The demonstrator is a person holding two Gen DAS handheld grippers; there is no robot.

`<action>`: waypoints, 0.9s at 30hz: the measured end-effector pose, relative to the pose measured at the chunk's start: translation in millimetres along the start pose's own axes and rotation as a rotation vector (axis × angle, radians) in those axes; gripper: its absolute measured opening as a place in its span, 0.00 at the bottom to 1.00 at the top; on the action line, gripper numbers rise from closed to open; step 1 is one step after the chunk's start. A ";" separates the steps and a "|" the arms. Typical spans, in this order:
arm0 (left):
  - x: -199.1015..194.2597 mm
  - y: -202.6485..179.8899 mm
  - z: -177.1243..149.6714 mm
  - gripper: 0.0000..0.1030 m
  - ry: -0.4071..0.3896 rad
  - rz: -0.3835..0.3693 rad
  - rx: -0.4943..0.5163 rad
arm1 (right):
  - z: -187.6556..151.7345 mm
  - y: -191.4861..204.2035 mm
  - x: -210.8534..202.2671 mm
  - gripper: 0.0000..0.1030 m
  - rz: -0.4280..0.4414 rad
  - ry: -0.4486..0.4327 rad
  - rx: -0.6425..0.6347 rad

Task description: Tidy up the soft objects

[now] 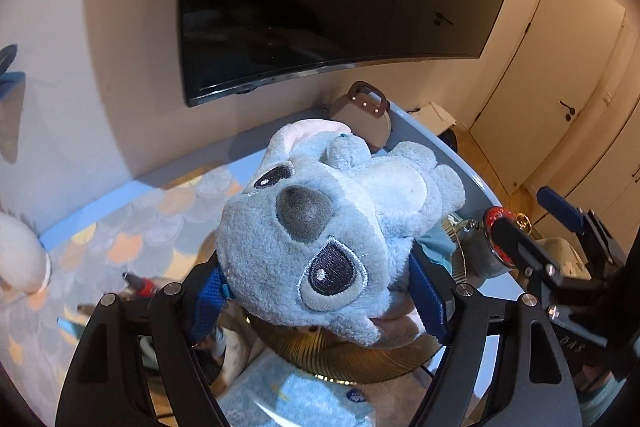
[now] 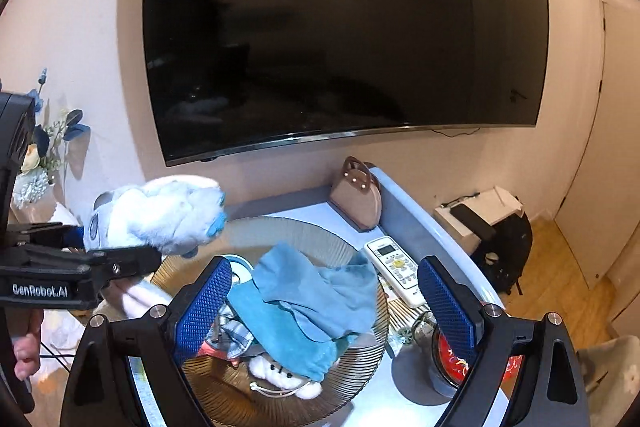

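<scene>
Left gripper (image 1: 320, 291) clamps the plush (image 1: 320, 219), aloft over the basket (image 2: 360, 379) (cloth (image 2: 312, 303) already inside). Right gripper (image 2: 324, 303) gapes, empty. Carry step underway; next, lower and release inside.

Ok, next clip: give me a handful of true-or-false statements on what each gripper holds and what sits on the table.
1. The left gripper holds a blue plush toy. True.
2. The right gripper grips the blue cloth. False: its jaws stand open and empty; the cloth lies in the ribbed round tray below.
3. A remote control lies on the table beside the tray. True.
4. The wall screen shows a bright picture. False: it is dark, with only lamp reflections.
5. A small handbag stands near the wall. True.
</scene>
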State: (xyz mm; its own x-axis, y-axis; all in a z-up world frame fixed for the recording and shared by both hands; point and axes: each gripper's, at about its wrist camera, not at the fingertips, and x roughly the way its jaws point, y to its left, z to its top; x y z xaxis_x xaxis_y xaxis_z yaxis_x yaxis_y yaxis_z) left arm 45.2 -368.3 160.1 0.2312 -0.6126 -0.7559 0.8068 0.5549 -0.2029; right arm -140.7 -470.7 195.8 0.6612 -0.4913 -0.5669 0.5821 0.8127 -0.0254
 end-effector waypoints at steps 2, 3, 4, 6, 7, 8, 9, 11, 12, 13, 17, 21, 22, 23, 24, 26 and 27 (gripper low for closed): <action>1.7 -0.6 3.1 0.78 0.006 0.000 0.002 | -1.6 -0.1 3.0 0.91 0.004 0.007 0.004; 2.5 -2.3 3.0 0.79 0.013 0.005 0.004 | -1.5 1.1 4.7 0.91 0.008 0.009 0.005; 0.4 -6.8 -0.1 0.82 0.020 0.010 0.007 | -1.6 1.7 4.8 0.91 0.012 0.010 0.004; 0.2 -6.5 -5.0 0.84 0.041 0.017 0.009 | -0.6 3.8 6.1 0.91 0.015 0.007 -0.002; -0.1 -6.1 -5.6 0.84 0.050 0.017 0.007 | 0.0 4.5 6.4 0.91 0.017 0.005 -0.005; -0.5 -5.5 -7.2 0.84 0.056 0.016 0.003 | -0.3 5.0 5.7 0.91 0.017 0.002 -0.008; -0.9 -5.7 -8.1 0.85 0.055 0.016 -0.002 | -0.2 5.7 4.6 0.91 0.018 0.000 -0.012; -6.8 -5.3 -8.6 0.89 0.039 0.012 -0.005 | -0.5 6.4 3.6 0.91 0.018 -0.001 -0.016; -9.4 -5.8 -8.5 0.91 0.032 0.011 -0.004 | -0.8 6.8 3.0 0.91 0.018 -0.001 -0.018; -12.2 -6.1 -8.2 0.91 0.023 0.010 -0.003 | -1.1 7.3 2.5 0.91 0.018 -0.001 -0.020; -21.0 -7.6 -9.1 0.91 0.006 0.010 0.001 | -1.3 9.1 -0.3 0.91 0.017 -0.005 -0.026; -21.8 -5.5 -14.2 0.91 0.026 0.008 -0.011 | -2.2 11.0 -5.5 0.91 0.015 -0.007 -0.030; -22.9 -5.4 -16.1 0.91 0.032 0.007 -0.013 | -3.2 12.1 -7.5 0.91 0.015 -0.008 -0.032; -23.4 -5.3 -17.6 0.91 0.034 0.006 -0.013 | -3.9 12.9 -9.5 0.91 0.015 -0.009 -0.034; -25.0 -5.6 -19.3 0.91 0.035 0.006 -0.013 | -4.7 13.8 -12.4 0.91 0.013 -0.010 -0.038; -28.8 -6.0 -21.7 0.91 0.031 0.007 -0.017 | -6.4 15.7 -17.8 0.91 0.013 -0.012 -0.048; -30.7 -5.9 -22.5 0.91 0.028 0.007 -0.022 | -7.5 17.0 -21.2 0.91 0.011 -0.015 -0.055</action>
State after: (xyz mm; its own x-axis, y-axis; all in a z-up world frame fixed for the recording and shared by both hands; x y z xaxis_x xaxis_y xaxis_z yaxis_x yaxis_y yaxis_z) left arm 21.1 -340.1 170.5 0.2209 -0.5929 -0.7744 0.7933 0.5711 -0.2109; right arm -148.4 -444.1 201.3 0.6746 -0.4863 -0.5554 0.5479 0.8340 -0.0647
